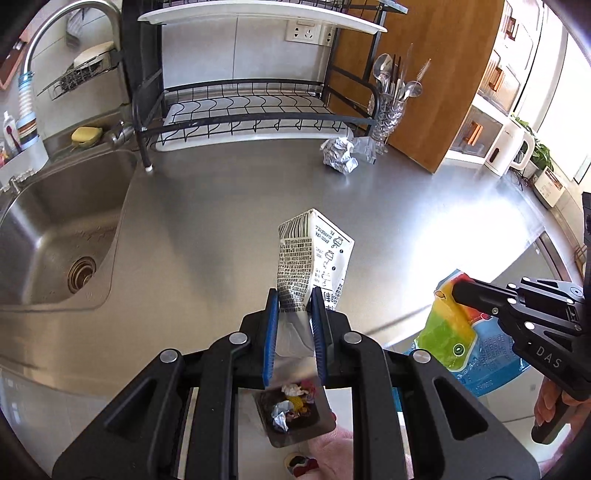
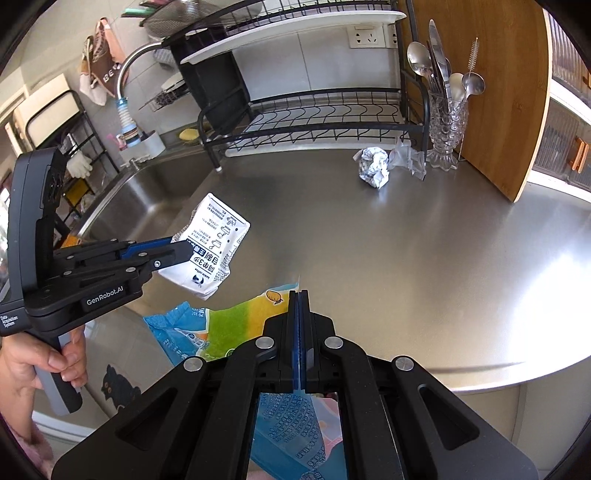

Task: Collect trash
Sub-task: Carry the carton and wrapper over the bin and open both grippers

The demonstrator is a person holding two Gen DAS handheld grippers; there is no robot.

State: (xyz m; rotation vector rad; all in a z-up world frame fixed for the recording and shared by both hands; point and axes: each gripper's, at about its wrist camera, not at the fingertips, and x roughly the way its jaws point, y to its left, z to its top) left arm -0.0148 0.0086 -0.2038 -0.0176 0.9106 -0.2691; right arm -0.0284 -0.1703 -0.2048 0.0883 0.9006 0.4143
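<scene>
My left gripper [image 1: 294, 301] is shut on a white printed packet [image 1: 314, 258] and holds it above the steel counter's front edge; the same packet [image 2: 210, 247] and the left gripper [image 2: 184, 253] show in the right wrist view. My right gripper [image 2: 299, 293] is shut on a colourful blue, green and yellow wrapper [image 2: 221, 325], held just off the counter's front edge; the wrapper [image 1: 448, 325] and the right gripper [image 1: 458, 290] show in the left view too. A crumpled foil ball [image 1: 338, 155] [image 2: 373, 166] lies at the back of the counter. A bin with trash [image 1: 291, 410] shows below.
A sink [image 1: 55, 229] lies at the left with a tap [image 1: 66, 26]. A black dish rack [image 1: 251, 110] stands at the back. A glass cutlery holder [image 2: 445, 129] and a wooden board [image 2: 491, 92] stand at the back right, with a clear plastic scrap [image 2: 408, 158] beside the foil.
</scene>
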